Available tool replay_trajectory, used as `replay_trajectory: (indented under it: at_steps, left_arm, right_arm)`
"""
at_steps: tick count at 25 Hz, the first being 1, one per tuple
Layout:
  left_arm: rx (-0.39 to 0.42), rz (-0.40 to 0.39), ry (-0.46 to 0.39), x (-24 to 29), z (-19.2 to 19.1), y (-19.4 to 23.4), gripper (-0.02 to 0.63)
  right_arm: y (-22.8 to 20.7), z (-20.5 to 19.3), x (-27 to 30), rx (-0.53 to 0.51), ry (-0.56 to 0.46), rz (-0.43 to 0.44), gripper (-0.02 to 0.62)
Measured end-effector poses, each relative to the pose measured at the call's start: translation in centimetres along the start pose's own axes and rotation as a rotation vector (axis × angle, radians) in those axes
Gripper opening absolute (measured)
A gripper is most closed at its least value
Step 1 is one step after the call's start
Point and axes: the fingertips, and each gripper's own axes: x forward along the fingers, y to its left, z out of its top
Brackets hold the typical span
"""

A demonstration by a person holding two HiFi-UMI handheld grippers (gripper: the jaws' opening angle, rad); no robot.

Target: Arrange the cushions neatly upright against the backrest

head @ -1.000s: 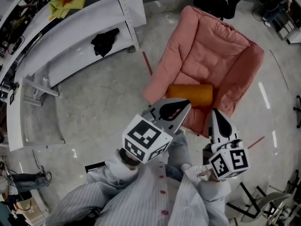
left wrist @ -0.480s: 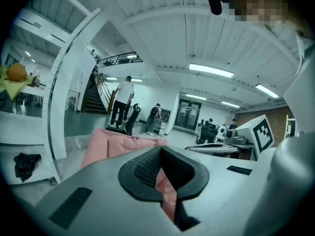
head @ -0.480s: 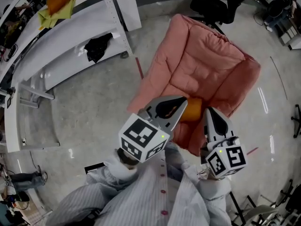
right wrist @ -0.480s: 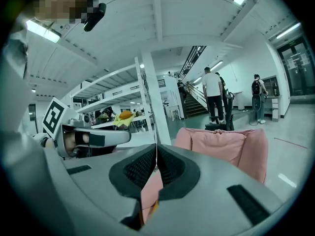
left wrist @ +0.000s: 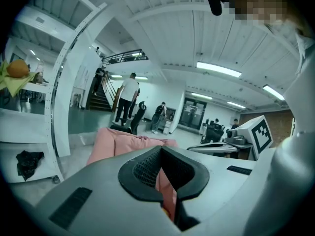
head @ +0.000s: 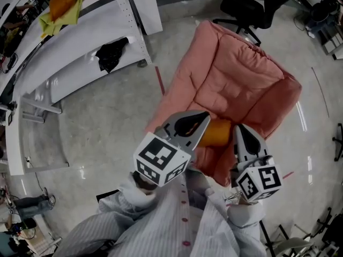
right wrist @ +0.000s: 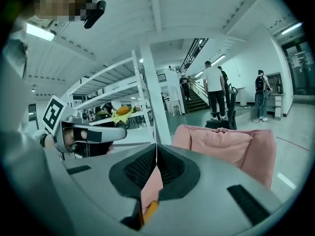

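Note:
A pink padded armchair (head: 236, 84) stands on the floor ahead of me, its backrest at the far side. An orange cushion (head: 217, 131) lies flat on the seat near the front edge, partly hidden behind my left gripper. My left gripper (head: 199, 119) is shut and empty, held above the chair's front left corner. My right gripper (head: 242, 130) is shut and empty too, just right of the cushion. In the left gripper view the chair (left wrist: 125, 139) shows beyond the closed jaws. The right gripper view shows the chair (right wrist: 231, 144) and a sliver of the orange cushion (right wrist: 150, 210) below the jaws.
White shelving (head: 80, 42) runs along the left, with a black cloth (head: 110, 55) and a yellow and orange bundle (head: 61, 4) on it. A black office chair (head: 252, 7) stands behind the armchair. Several people (right wrist: 214, 90) stand far off by a staircase.
The view has shifted closer over the armchair. The orange cushion was in plain sight a second ago and now sits mostly behind my left gripper. Both grippers stay shut.

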Motion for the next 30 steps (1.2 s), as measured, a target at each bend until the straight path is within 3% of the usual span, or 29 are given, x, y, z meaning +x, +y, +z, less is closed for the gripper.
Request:
replay_trajectory:
  at_steps: [13, 20, 30]
  left_arm:
    - [-0.037, -0.016, 0.078, 3.4, -1.8, 4.7, 0.009]
    - [-0.062, -0.006, 0.147, 5.8, -5.3, 6.9, 0.009]
    - [-0.159, 0.079, 0.210, 8.2, -14.4, 10.0, 0.009]
  right_arm:
    - [-4.0, -1.2, 4.3, 0.041, 0.051, -0.062, 0.014]
    - [-6.9, -5.6, 6.0, 0.088, 0.136, -0.093, 0.014]
    - [-11.0, -15.4, 8.0, 0.098, 0.290, -0.091, 0.015]
